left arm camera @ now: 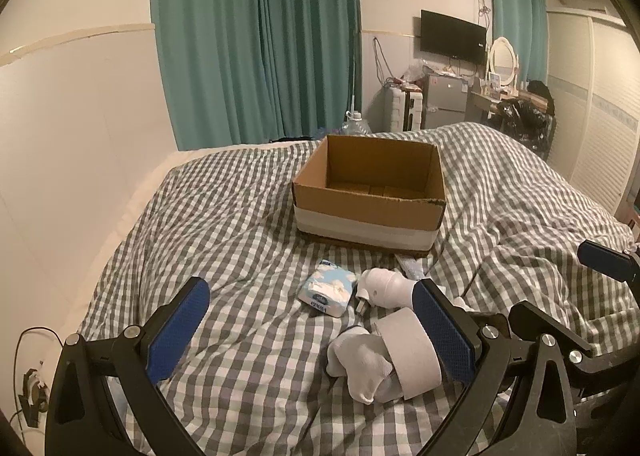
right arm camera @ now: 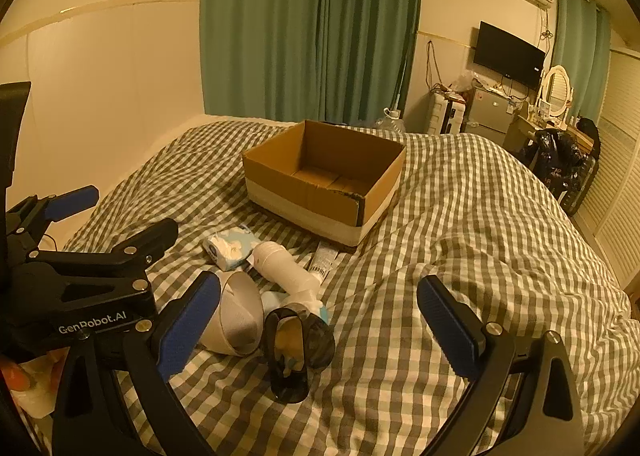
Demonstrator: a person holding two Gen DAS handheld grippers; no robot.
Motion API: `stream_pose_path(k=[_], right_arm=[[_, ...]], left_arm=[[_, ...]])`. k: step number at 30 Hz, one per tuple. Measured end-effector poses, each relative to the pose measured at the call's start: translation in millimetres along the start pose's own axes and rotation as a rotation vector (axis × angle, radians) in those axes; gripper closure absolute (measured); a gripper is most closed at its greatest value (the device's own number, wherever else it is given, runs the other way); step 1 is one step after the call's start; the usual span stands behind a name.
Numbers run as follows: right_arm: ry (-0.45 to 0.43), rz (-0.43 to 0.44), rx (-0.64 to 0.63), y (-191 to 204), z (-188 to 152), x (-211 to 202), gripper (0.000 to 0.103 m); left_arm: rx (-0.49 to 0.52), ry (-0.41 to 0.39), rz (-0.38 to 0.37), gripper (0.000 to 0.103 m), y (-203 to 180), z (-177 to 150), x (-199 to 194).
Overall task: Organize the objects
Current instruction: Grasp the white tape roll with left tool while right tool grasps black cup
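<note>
An open, empty cardboard box (left arm camera: 370,192) sits on the checked bed, also in the right wrist view (right arm camera: 324,180). In front of it lie a tissue pack (left arm camera: 328,292), a white bottle-shaped device (left arm camera: 386,288), a rolled white sock bundle (left arm camera: 384,356) and a flat tube (right arm camera: 326,258). The right wrist view also shows the tissue pack (right arm camera: 232,244), the white device (right arm camera: 284,264), the sock bundle (right arm camera: 236,316) and a dark translucent case (right arm camera: 292,348). My left gripper (left arm camera: 316,328) is open, its right finger beside the sock bundle. My right gripper (right arm camera: 320,328) is open above the dark case.
The grey checked duvet (right arm camera: 460,256) is rumpled, with a raised fold on the right. A wall runs along the bed's left side. Green curtains (left arm camera: 256,36), a TV (left arm camera: 452,36), a small fridge and a dressing table stand beyond the bed.
</note>
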State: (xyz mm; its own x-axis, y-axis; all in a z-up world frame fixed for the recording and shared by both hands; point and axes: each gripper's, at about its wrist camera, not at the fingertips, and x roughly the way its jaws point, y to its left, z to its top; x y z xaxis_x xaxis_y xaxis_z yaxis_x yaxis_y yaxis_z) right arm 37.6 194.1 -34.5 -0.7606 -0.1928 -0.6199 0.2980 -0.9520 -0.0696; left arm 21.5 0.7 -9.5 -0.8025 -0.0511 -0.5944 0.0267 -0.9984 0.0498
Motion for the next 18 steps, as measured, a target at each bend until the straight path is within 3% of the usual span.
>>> stream_pose_path(k=[9, 15, 17, 18], right_arm=[[0.110, 0.043, -0.023, 10.0, -22.4, 33.0, 0.010], [0.211, 0.092, -0.046, 18.2, -41.3, 65.2, 0.033], [0.222, 0.093, -0.053, 18.2, -44.5, 68.8, 0.047], [0.224, 0.091, -0.057, 17.4, -45.3, 69.7, 0.047]], left_arm=[[-0.009, 0.037, 0.019, 0.000, 7.7, -11.4, 13.0], [0.007, 0.075, 0.009, 0.000, 1.9, -21.0, 24.1], [0.016, 0.083, 0.006, 0.000, -0.1, -22.5, 27.1], [0.020, 0.089, 0.004, 0.000, -1.2, -23.4, 28.7]])
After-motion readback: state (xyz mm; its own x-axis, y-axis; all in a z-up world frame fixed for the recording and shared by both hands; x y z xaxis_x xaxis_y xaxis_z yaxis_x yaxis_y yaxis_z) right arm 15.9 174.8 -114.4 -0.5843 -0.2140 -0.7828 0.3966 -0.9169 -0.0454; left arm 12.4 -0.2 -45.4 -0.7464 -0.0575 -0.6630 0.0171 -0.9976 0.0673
